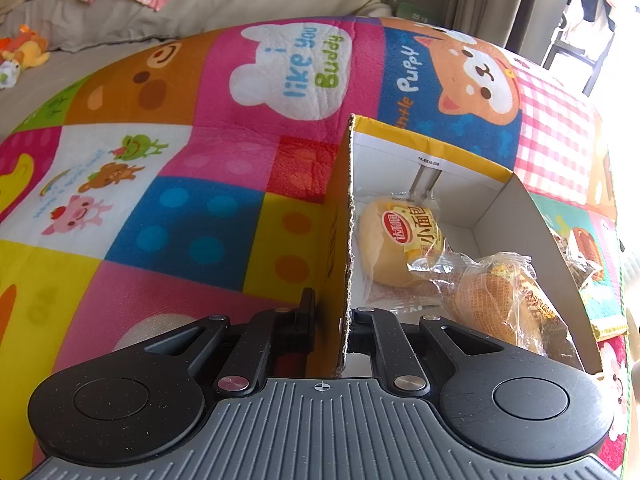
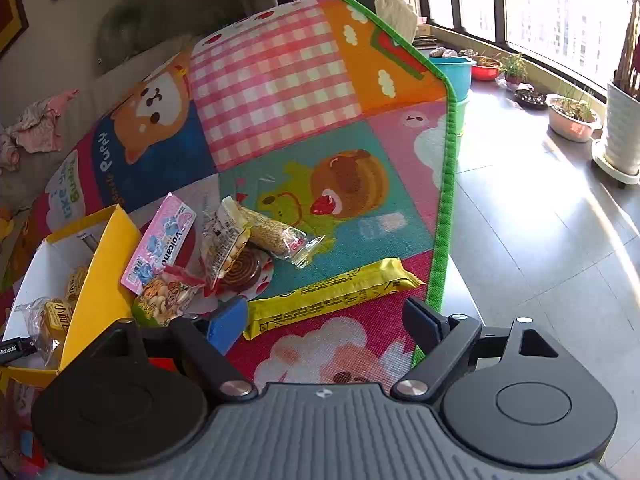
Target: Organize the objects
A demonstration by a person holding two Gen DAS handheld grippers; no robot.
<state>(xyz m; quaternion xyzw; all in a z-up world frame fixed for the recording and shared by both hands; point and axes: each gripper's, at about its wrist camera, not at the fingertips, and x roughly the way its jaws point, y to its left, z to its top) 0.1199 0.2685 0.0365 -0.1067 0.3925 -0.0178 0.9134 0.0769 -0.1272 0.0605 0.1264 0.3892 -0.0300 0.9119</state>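
Note:
A yellow cardboard box [image 1: 496, 208] with a white inside stands on the colourful play mat [image 1: 200, 160]. It holds a wrapped round bread bun [image 1: 396, 240] and a second wrapped bun [image 1: 496, 300]. My left gripper [image 1: 330, 320] is shut on the box's left wall. In the right wrist view the box [image 2: 100, 280] is at the left. My right gripper [image 2: 324, 320] is open and empty, just short of a long yellow snack bar [image 2: 332, 296]. Beyond lie a pink Volcano pack [image 2: 164, 240], a biscuit bag [image 2: 224, 248], a sesame stick pack [image 2: 268, 228] and a small snack bag [image 2: 164, 296].
The mat's green edge [image 2: 444, 208] runs along the right, with tiled floor [image 2: 540, 240] below it. Plant pots [image 2: 572, 116] and a teal bucket [image 2: 456, 72] stand by the window. A beige sofa [image 1: 160, 12] with clothes and soft toys is behind the mat.

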